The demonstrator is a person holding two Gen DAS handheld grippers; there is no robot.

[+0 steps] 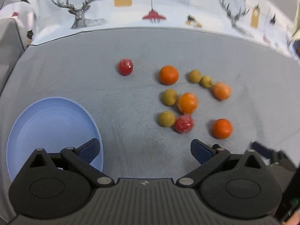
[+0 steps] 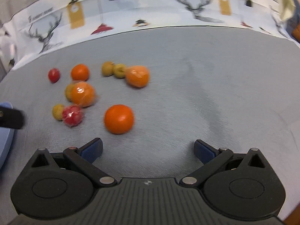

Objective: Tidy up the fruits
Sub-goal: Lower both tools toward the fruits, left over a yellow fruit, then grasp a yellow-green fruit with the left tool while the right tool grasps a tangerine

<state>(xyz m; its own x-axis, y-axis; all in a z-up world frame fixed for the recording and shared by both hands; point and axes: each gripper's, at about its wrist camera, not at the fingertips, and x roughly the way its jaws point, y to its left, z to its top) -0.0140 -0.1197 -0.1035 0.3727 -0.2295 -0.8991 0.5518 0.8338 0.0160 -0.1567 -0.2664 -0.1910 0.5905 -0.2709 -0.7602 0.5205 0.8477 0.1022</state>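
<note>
from the left wrist, the left hand-held gripper (image 1: 144, 151) hangs above the grey tabletop (image 1: 75, 75) with its blue pads spread wide and nothing between them. the blue plate (image 1: 50, 127) lies bare under its left finger, probably a sorting place. the fruits (image 1: 187, 101) lie loose ahead and to the right, none sorted yet; one red fruit (image 1: 125, 67) sits apart, ahead.

from the right wrist, the right hand-held gripper (image 2: 148, 150) is likewise spread and empty. the nearest orange (image 2: 119, 119) lies just ahead of its left finger, the likeliest first pick. the others cluster further ahead-left. the view is blurred.
</note>
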